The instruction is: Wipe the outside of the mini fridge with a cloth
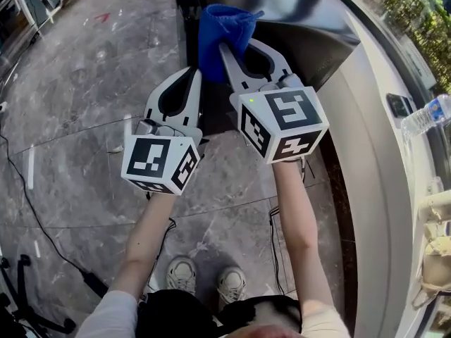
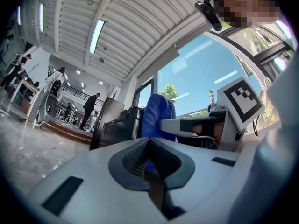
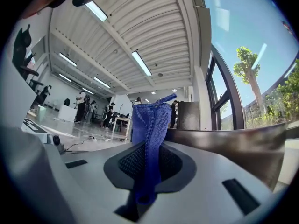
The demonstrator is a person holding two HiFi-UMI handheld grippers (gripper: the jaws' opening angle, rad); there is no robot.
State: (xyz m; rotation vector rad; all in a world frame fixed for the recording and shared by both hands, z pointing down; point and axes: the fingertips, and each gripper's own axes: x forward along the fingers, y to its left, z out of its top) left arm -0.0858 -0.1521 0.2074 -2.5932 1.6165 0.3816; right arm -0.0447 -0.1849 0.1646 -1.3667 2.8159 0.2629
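So the fridge (image 1: 303, 20) is the dark, shiny box up against the white counter (image 1: 373, 153), with grey stone floor (image 1: 84, 104) all around it. In the right gripper view its glossy surface (image 3: 224, 143) runs along just to the right of the jaws.

The cloth (image 1: 222, 34) is blue, bunched up and sticking out past the tips of the right gripper (image 1: 236, 44). That gripper's jaws are pinching it tight; you can see a fold of it (image 3: 150, 125) clamped right down the middle. From the head view it sits at the fridge's left edge. Can't honestly tell if it's touching the surface or just beside it.

The left gripper (image 1: 192, 76) hangs just to the left of the right one, jaws pressed together with nothing in them, so it's a spare for now.

My read: this is the start of a wiping pass, or the gap between two passes. Next move looks like pressing the cloth flat on the panel and dragging it across with steady contact, without letting the hard jaw tips scrape the finish.

Writing-wise, not much. The cubes on both grippers only carry black-and-white square markers, no words. There's a water bottle (image 1: 428, 115) on the counter, but its label is too small to read. No brand visible on the fridge.
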